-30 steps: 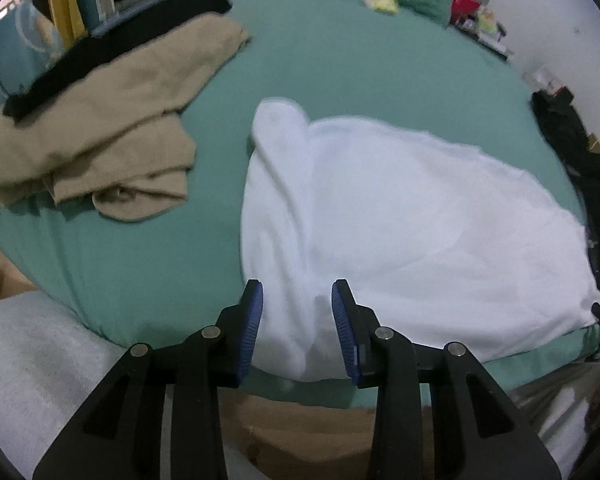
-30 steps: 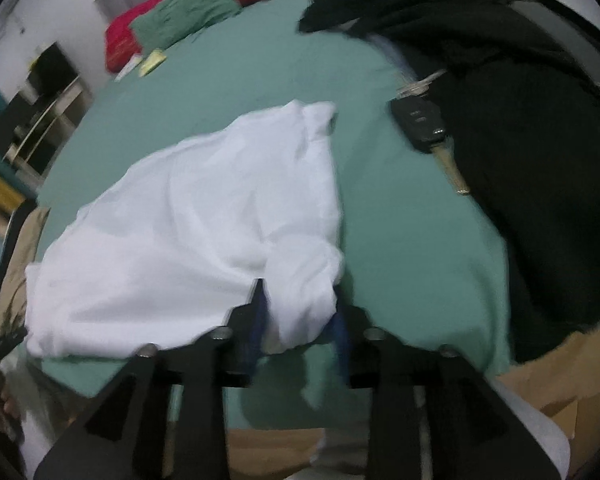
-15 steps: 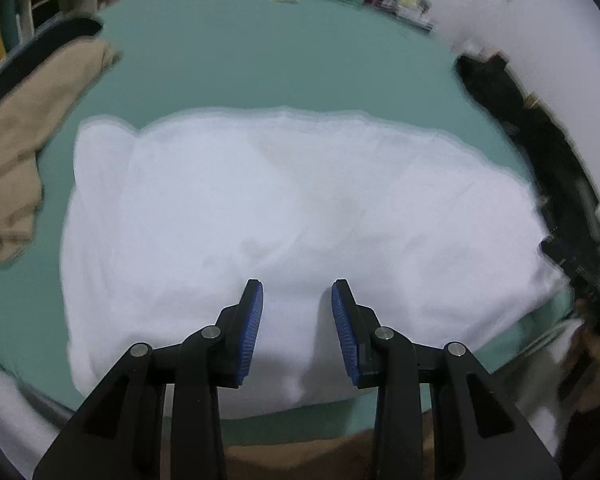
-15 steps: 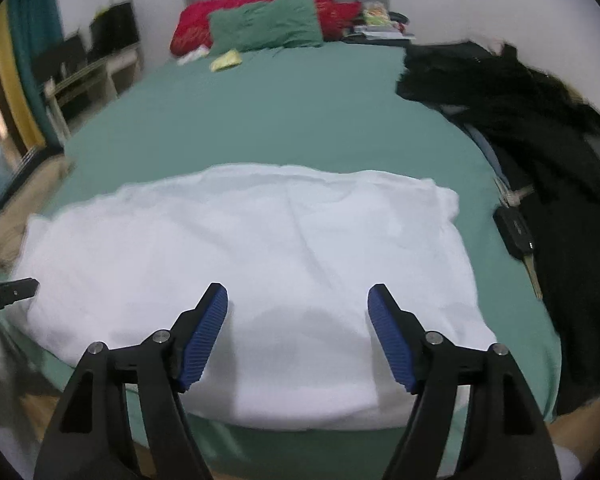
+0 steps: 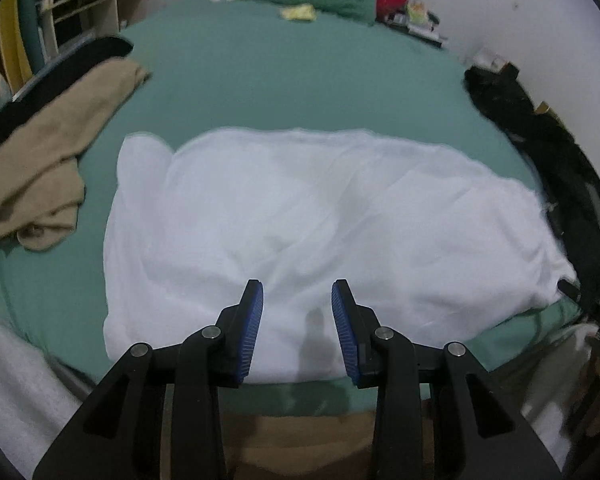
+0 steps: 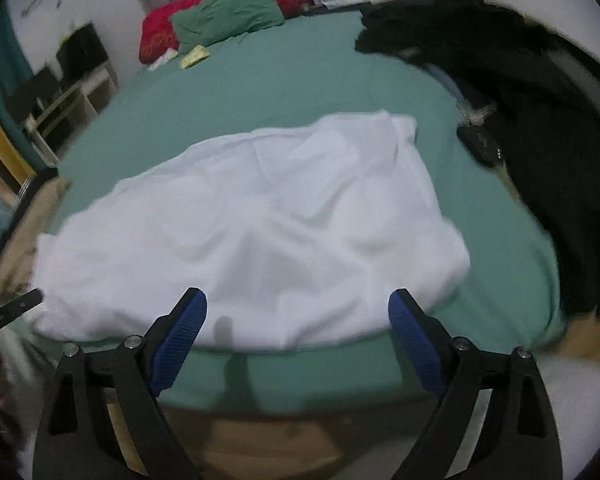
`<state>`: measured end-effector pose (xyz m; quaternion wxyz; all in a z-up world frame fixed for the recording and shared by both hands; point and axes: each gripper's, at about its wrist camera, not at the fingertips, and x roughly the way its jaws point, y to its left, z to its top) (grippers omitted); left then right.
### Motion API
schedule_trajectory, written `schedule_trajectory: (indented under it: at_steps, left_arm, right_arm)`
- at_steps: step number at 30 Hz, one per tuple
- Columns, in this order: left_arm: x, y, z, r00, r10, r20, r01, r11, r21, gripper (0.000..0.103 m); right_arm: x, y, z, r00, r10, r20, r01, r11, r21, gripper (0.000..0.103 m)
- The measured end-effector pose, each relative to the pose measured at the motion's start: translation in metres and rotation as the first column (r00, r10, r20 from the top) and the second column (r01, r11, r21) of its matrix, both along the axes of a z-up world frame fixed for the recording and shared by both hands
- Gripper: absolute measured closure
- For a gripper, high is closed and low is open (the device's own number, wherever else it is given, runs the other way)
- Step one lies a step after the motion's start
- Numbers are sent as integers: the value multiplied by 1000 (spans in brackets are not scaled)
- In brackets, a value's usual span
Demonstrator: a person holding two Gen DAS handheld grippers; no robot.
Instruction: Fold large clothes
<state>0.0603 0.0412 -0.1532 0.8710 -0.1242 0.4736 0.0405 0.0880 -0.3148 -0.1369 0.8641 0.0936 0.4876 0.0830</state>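
A bed [image 5: 300, 80] with a green sheet filled both views, with pillows [image 6: 228, 16] at its far end. The white garment [image 5: 320, 232] lay spread flat across the near part of the bed, its near hem close to the mattress edge. A tan garment [image 5: 52, 152] lay well apart on one side and a heap of dark clothes [image 6: 540, 120] on the other, with a car key [image 6: 480, 146] just beside that heap. The left gripper [image 5: 297, 320] hovered above the near hem, its jaws partly apart and empty. The right gripper [image 6: 298, 324] had just been opening; its jaws stood wide with nothing between them. Probable risks: the near hem, so close to the edge, could slide off if tugged; a pinch taking only the top layer would leave the fold uneven; a wide sweep could drag the key.
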Motion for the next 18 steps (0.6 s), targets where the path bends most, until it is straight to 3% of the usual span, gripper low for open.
schedule_trajectory:
  at_steps: [5, 14, 18]
  left_arm:
    - [20, -25, 13, 998, -44, 45, 45, 999, -21, 65]
    - [56, -86, 6, 986, -162, 43, 163, 986, -40, 65]
    - [73, -97, -1, 983, -179, 44, 182, 981, -69, 65]
  right_arm:
    - [-1, -4, -18, 998, -33, -47, 38, 992, 120, 11]
    - [27, 3, -36, 999, -42, -26, 48, 961, 272, 9]
    - [43, 9, -38, 998, -65, -13, 66, 952, 300, 0]
